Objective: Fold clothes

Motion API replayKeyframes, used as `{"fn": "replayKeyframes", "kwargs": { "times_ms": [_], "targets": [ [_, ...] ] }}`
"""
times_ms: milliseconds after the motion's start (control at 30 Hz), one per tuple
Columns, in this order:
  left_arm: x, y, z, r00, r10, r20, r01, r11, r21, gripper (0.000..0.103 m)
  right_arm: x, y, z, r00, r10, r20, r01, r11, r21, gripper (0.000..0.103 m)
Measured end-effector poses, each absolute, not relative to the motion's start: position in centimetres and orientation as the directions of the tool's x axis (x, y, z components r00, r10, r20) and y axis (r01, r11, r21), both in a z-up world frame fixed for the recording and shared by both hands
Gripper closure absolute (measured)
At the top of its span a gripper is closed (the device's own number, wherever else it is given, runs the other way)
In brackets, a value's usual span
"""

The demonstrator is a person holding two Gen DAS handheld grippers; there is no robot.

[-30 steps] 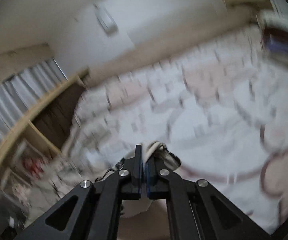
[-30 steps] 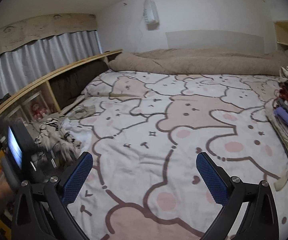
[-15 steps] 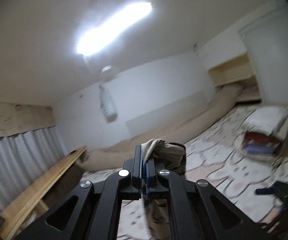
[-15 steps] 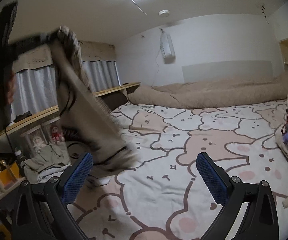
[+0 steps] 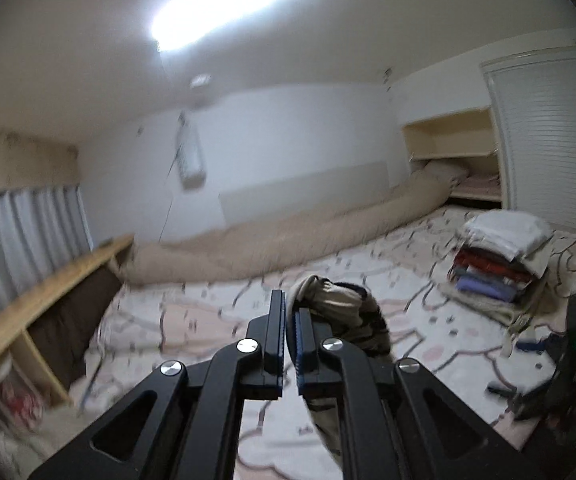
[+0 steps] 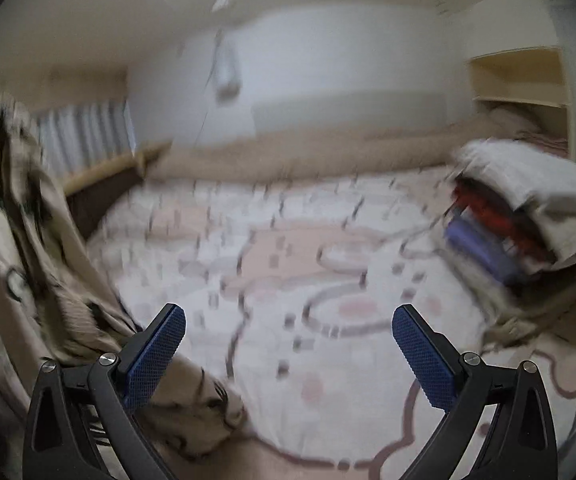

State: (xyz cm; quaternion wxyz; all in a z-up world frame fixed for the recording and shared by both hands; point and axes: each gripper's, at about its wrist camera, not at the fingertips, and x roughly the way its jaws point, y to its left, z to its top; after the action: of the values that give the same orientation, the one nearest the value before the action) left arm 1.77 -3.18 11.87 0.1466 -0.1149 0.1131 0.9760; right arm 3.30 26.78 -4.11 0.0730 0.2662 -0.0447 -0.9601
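Observation:
My left gripper (image 5: 289, 312) is shut on a beige garment with dark markings (image 5: 343, 312), holding it up above the bed; the cloth hangs down to the right of the fingers. In the right wrist view the same garment (image 6: 40, 264) hangs at the left, its lower end resting on the bedspread (image 6: 288, 280). My right gripper (image 6: 288, 344) is open and empty over the bed, its left finger close to the hanging cloth. The right gripper also shows dimly at the right edge of the left wrist view (image 5: 543, 360).
A stack of folded clothes (image 6: 527, 216) sits on the bed at the right, also in the left wrist view (image 5: 499, 264). A rolled beige duvet (image 5: 288, 240) lies along the far wall. A wooden shelf (image 5: 40, 312) runs along the left side.
My left gripper has lifted the garment off the pile at the left and carried it high over the bed. The right gripper has swung toward the right and lower; both views are motion-blurred.

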Motion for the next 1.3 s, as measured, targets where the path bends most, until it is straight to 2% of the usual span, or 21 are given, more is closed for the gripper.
{"fn": "replayKeyframes", "kwargs": {
  "times_ms": [67, 133, 200, 267, 367, 400, 433, 500, 600, 800, 833, 867, 900, 933, 1033, 1167, 1300],
  "targets": [
    [1.3, -3.9, 10.8, -0.925, 0.243, -0.292, -0.299, -0.939, 0.167, 0.097, 2.8, 23.7, -6.6, -0.81, -0.199, -0.551, 0.182, -0.98, 0.086, 0.0],
    [0.9, -4.7, 10.0, -0.923, 0.22, -0.317, -0.28, -0.947, 0.159, 0.097, 3.2, 20.5, -8.2, -0.79, -0.261, -0.554, 0.265, -0.961, 0.074, 0.0],
    [0.7, -5.3, 9.4, -0.921, 0.207, -0.33, -0.268, -0.951, 0.153, 0.097, 4.4, 18.4, -8.8, -0.818, -0.298, -0.492, 0.326, -0.945, 0.031, 0.0],
    [0.6, -5.9, 9.1, -0.919, 0.198, -0.34, -0.259, -0.955, 0.145, 0.097, 6.0, 15.3, -9.2, -0.87, -0.274, -0.411, 0.349, -0.929, -0.12, 0.0],
    [0.2, -6.6, 9.0, -0.919, 0.192, -0.343, -0.251, -0.958, 0.137, 0.097, 7.4, 11.6, -10.5, -0.902, -0.253, -0.35, 0.37, -0.869, -0.327, 0.0],
    [0.0, -6.8, 9.0, -0.92, 0.193, -0.343, -0.251, -0.959, 0.135, 0.097, 7.7, 10.4, -11.0, -0.909, -0.252, -0.333, 0.377, -0.84, -0.392, 0.002],
    [0.0, -6.9, 9.0, -0.919, 0.195, -0.342, -0.252, -0.959, 0.131, 0.097, 8.0, 9.4, -11.4, -0.915, -0.248, -0.318, 0.375, -0.815, -0.442, 0.01],
    [0.1, -7.1, 9.1, -0.919, 0.2, -0.339, -0.255, -0.959, 0.125, 0.097, 8.4, 7.5, -12.4, -0.927, -0.239, -0.29, 0.364, -0.763, -0.534, 0.018],
    [0.2, -6.8, 9.2, -0.917, 0.213, -0.337, -0.265, -0.957, 0.118, 0.097, 8.8, 5.2, -13.6, -0.95, -0.215, -0.227, 0.312, -0.689, -0.654, 0.02],
    [0.6, -6.9, 9.8, -0.915, 0.238, -0.325, -0.286, -0.952, 0.108, 0.097, 8.4, 2.1, -14.9, -0.969, -0.223, -0.101, 0.22, -0.613, -0.759, 0.028],
    [0.6, -6.9, 9.9, -0.917, 0.235, -0.323, -0.283, -0.953, 0.11, 0.097, 8.3, 1.5, -15.2, -0.971, -0.225, -0.078, 0.201, -0.599, -0.775, 0.04],
    [0.6, -7.0, 9.9, -0.918, 0.232, -0.321, -0.28, -0.954, 0.111, 0.097, 8.1, 1.1, -15.0, -0.97, -0.229, -0.078, 0.204, -0.598, -0.775, 0.051],
    [0.7, -7.1, 9.9, -0.92, 0.225, -0.319, -0.274, -0.955, 0.115, 0.097, 7.8, 1.3, -14.3, -0.968, -0.231, -0.097, 0.223, -0.621, -0.752, 0.078],
    [0.7, -7.2, 9.9, -0.924, 0.216, -0.317, -0.265, -0.957, 0.12, 0.097, 7.4, 1.5, -13.5, -0.966, -0.232, -0.119, 0.244, -0.648, -0.722, 0.091],
    [0.8, -8.2, 9.8, -0.934, 0.185, -0.305, -0.231, -0.965, 0.124, 0.097, 6.0, 4.0, -10.0, -0.959, -0.219, -0.179, 0.283, -0.746, -0.603, 0.091],
    [0.9, -8.9, 10.2, -0.941, 0.19, -0.279, -0.221, -0.972, 0.083, 0.097, 3.6, 10.0, -3.7, -0.961, -0.167, -0.22, 0.251, -0.863, -0.439, 0.092],
    [1.4, -9.0, 11.1, -0.948, 0.216, -0.233, -0.232, -0.972, 0.041, 0.095, 1.6, 16.5, 3.4, -0.976, -0.125, -0.176, 0.174, -0.94, -0.295, 0.093]
  ]
}}
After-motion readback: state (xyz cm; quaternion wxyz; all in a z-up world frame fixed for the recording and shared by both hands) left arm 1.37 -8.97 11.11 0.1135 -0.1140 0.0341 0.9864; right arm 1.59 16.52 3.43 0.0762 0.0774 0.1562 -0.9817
